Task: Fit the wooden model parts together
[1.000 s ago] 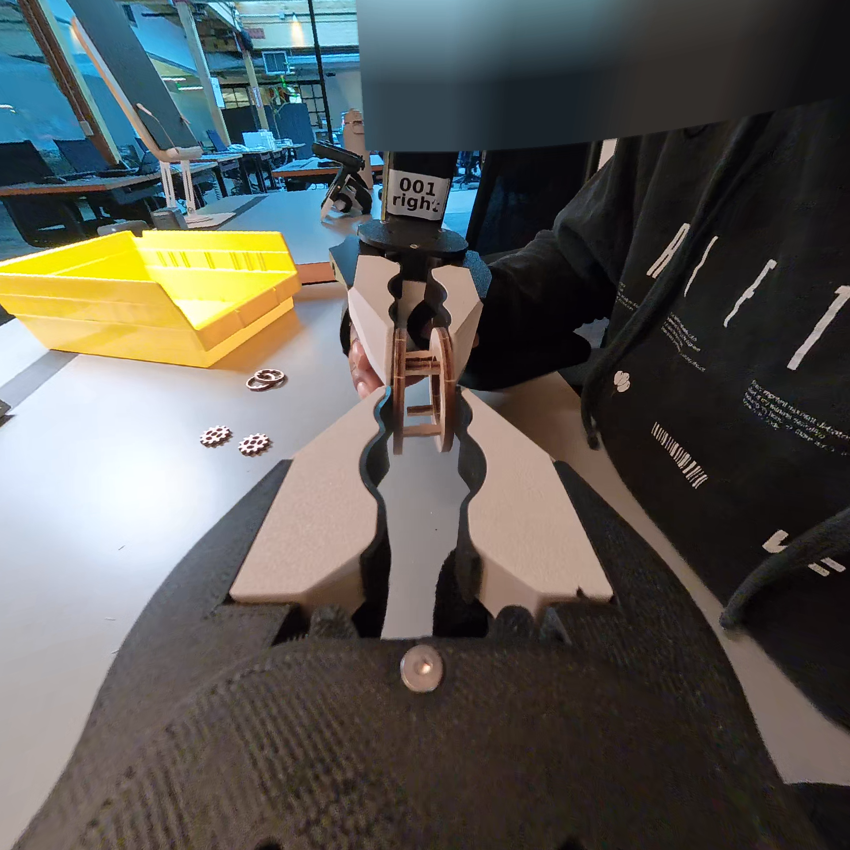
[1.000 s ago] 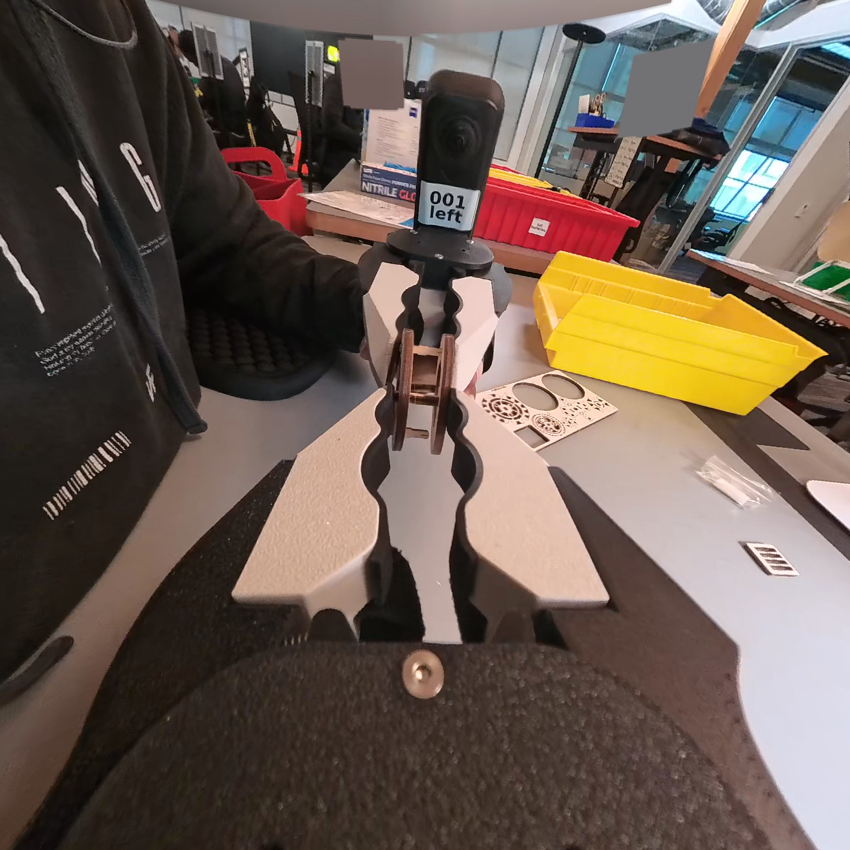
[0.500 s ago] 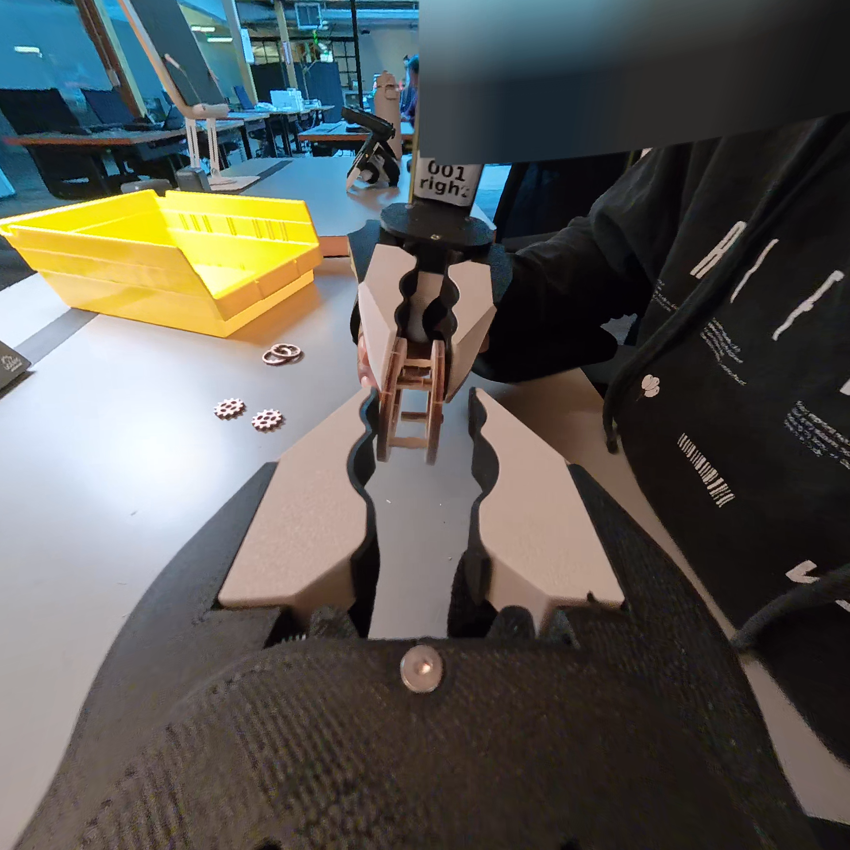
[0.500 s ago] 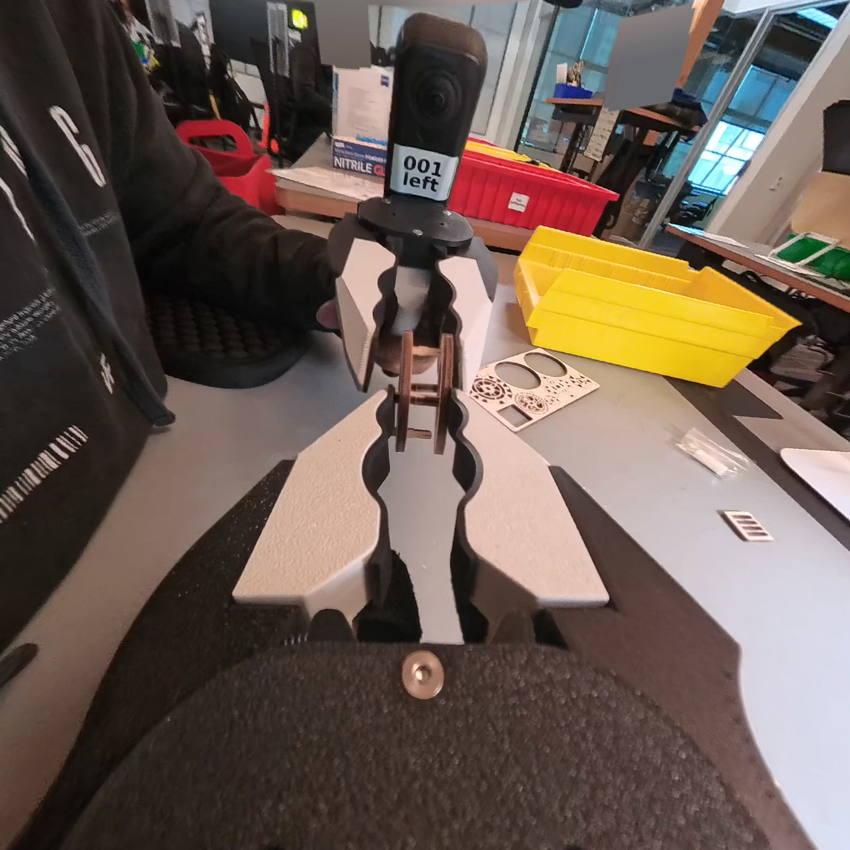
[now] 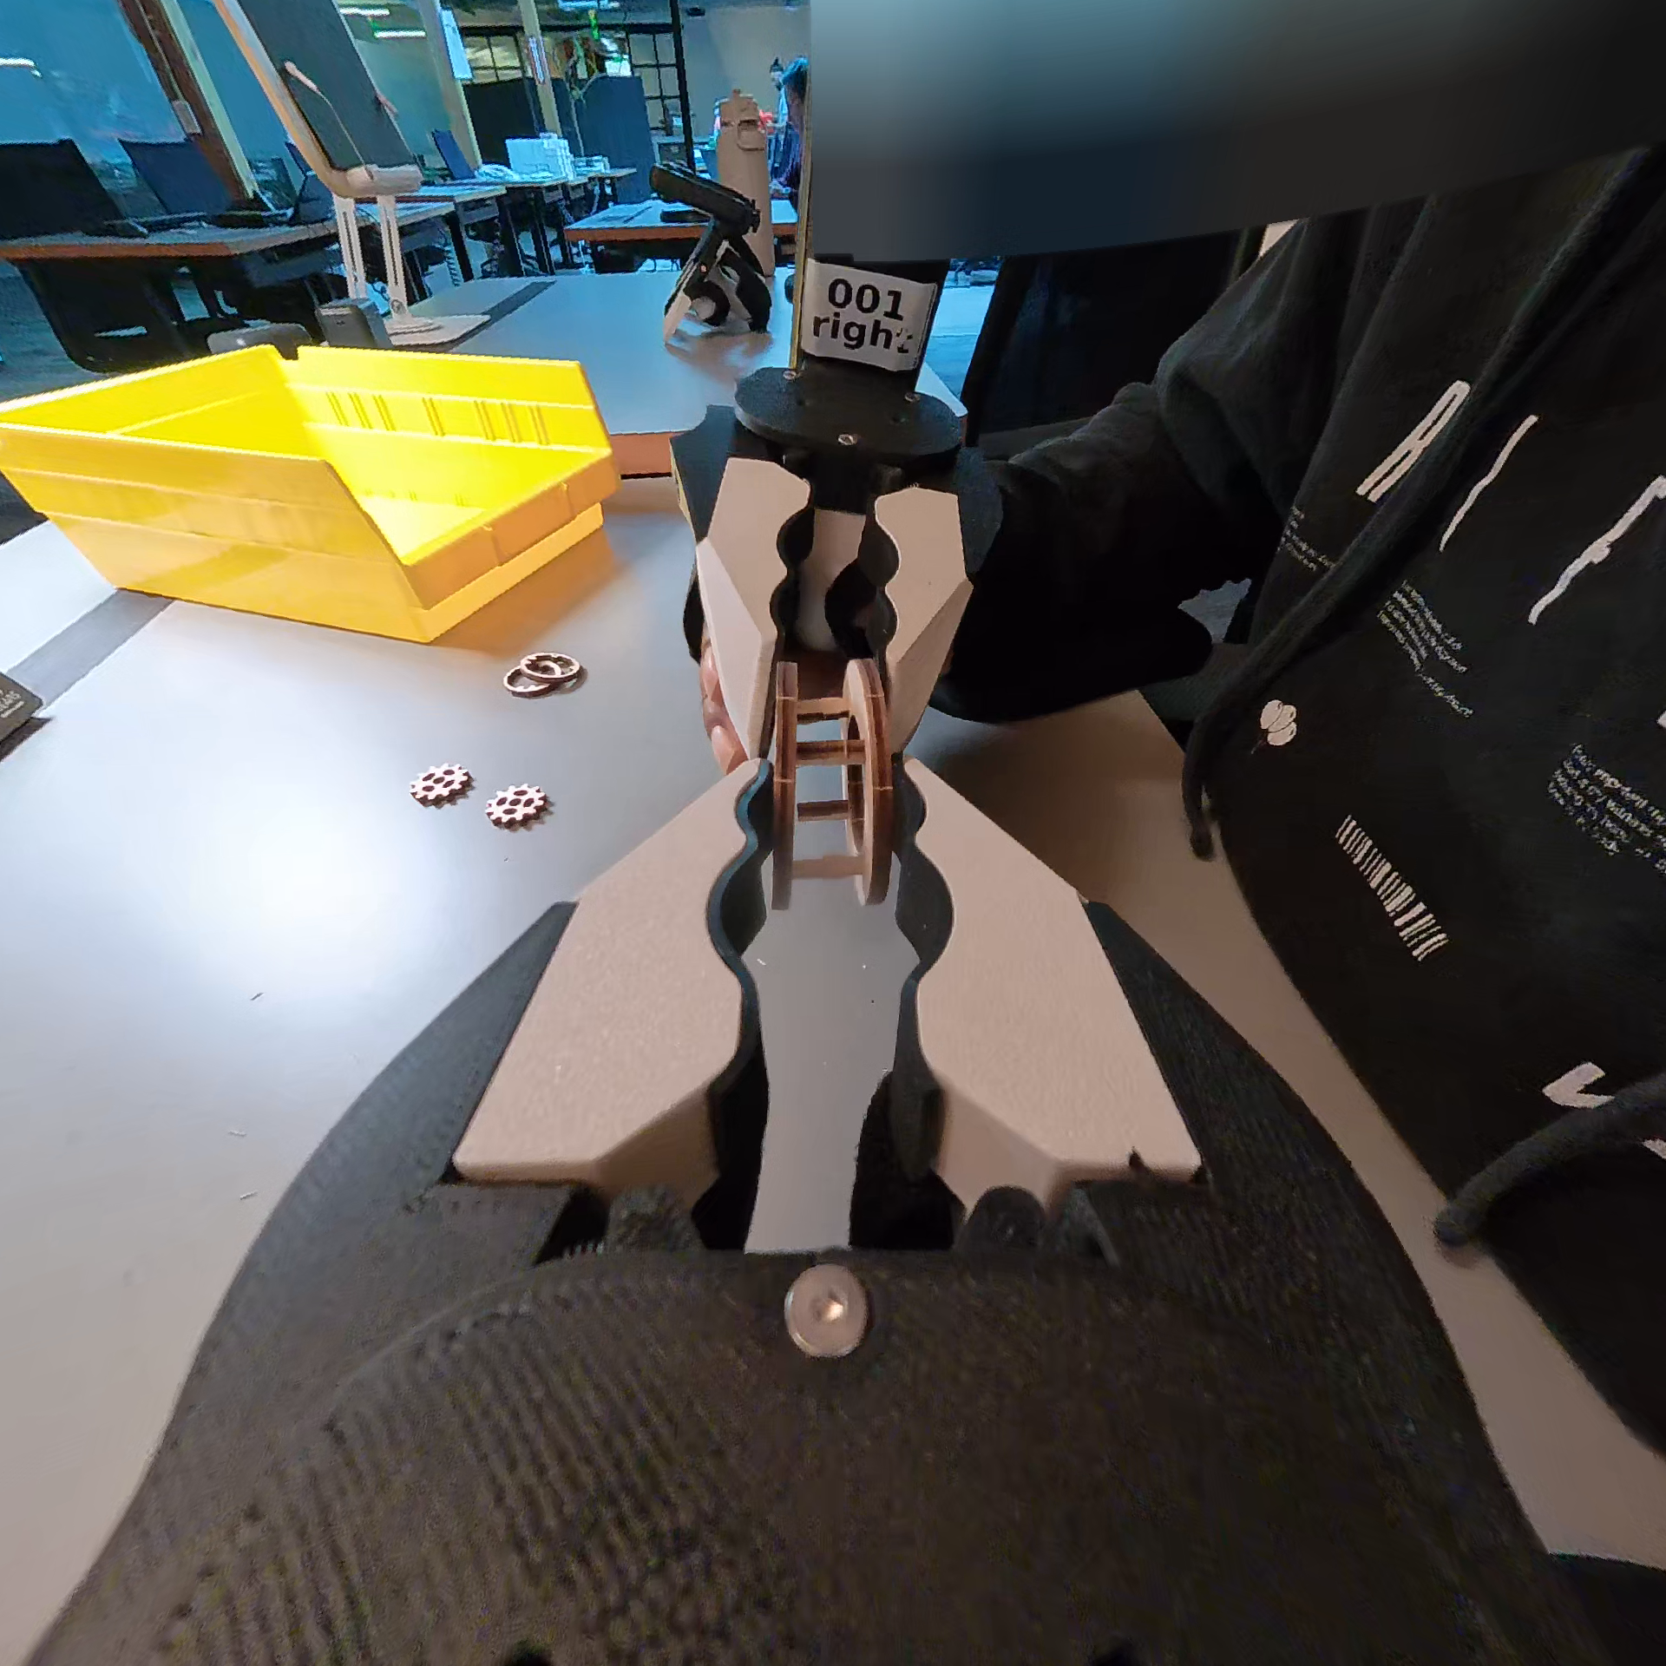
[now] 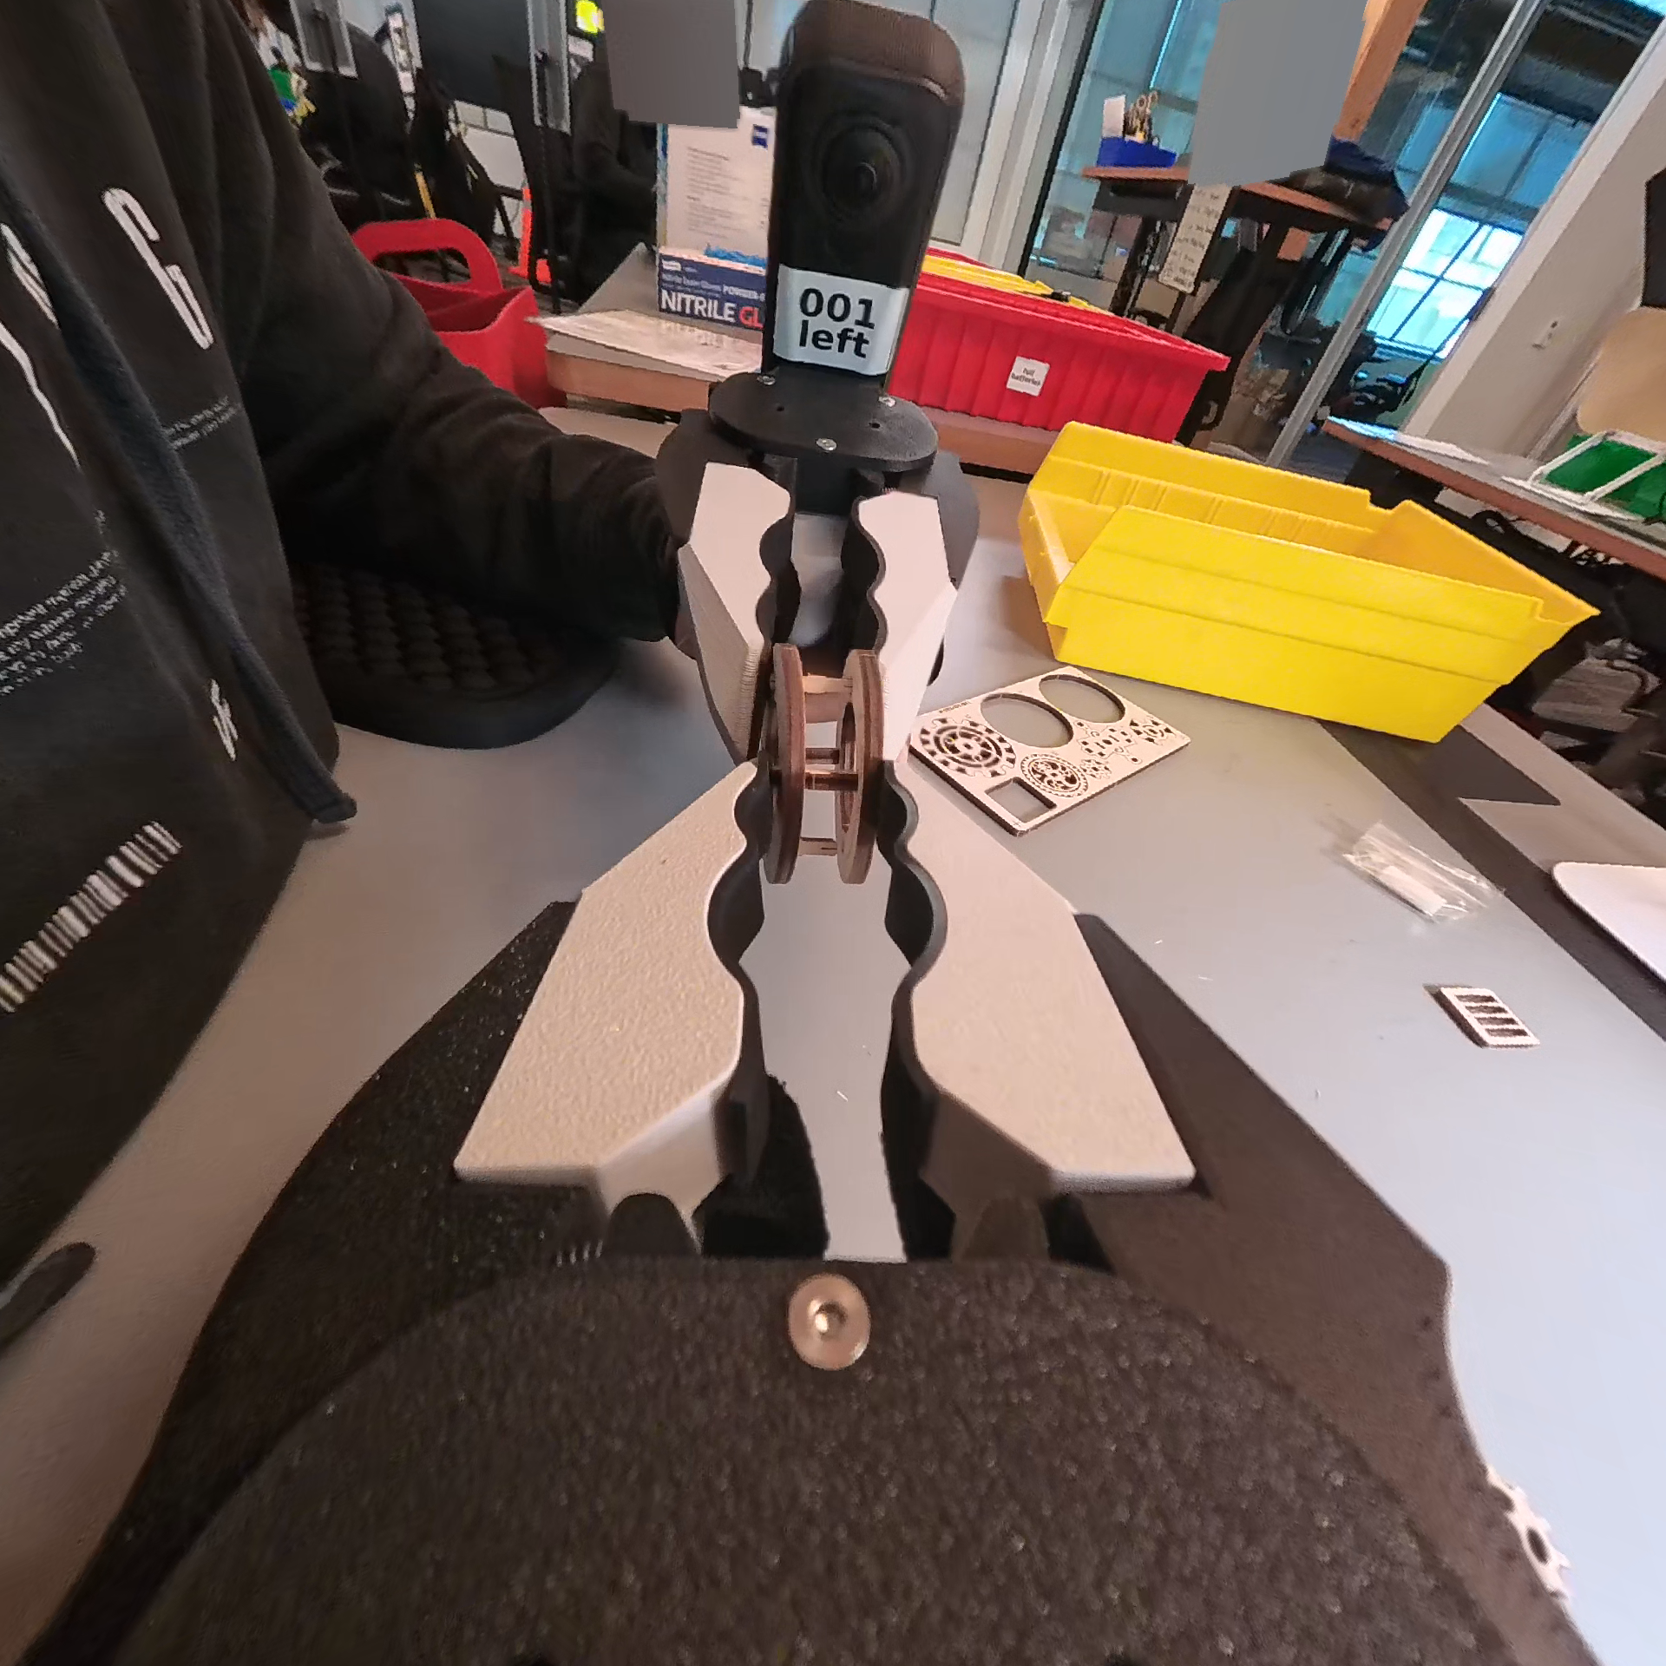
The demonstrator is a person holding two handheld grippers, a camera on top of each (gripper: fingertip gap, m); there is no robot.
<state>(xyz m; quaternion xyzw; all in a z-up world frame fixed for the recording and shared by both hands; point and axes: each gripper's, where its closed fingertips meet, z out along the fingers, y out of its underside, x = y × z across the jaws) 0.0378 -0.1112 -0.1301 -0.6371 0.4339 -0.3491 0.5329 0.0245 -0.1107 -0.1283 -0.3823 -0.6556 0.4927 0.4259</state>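
Note:
A wooden spool-like assembly (image 5: 829,793), two brown discs joined by thin rungs, hangs above the grey table between my two grippers, which face each other tip to tip. My left gripper (image 5: 829,775) is shut on the discs' near part. My right gripper (image 5: 829,721) grips the far part from the opposite side. In the right wrist view the assembly (image 6: 820,775) sits between my right gripper's tips (image 6: 822,773), with the left gripper (image 6: 816,712) closed on its other end. The discs stand upright.
The left wrist view shows a yellow bin (image 5: 361,505), two small wooden gears (image 5: 478,793) and two rings (image 5: 541,674) on the table. The right wrist view shows another yellow bin (image 6: 1262,595), a laser-cut sheet (image 6: 1046,748), a plastic bag (image 6: 1406,870) and a slotted piece (image 6: 1487,1017). The person's black hoodie (image 5: 1442,721) is close beside the grippers. Only a small space, under 4 cm, lies between the two pairs of fingers. The slotted piece (image 6: 1487,1017) is about equally far from each gripper, around 30 centimetres.
Half a second ago my left gripper was open, with the assembly held only by the right. It has now shut on the assembly again. The right gripper kept its hold.

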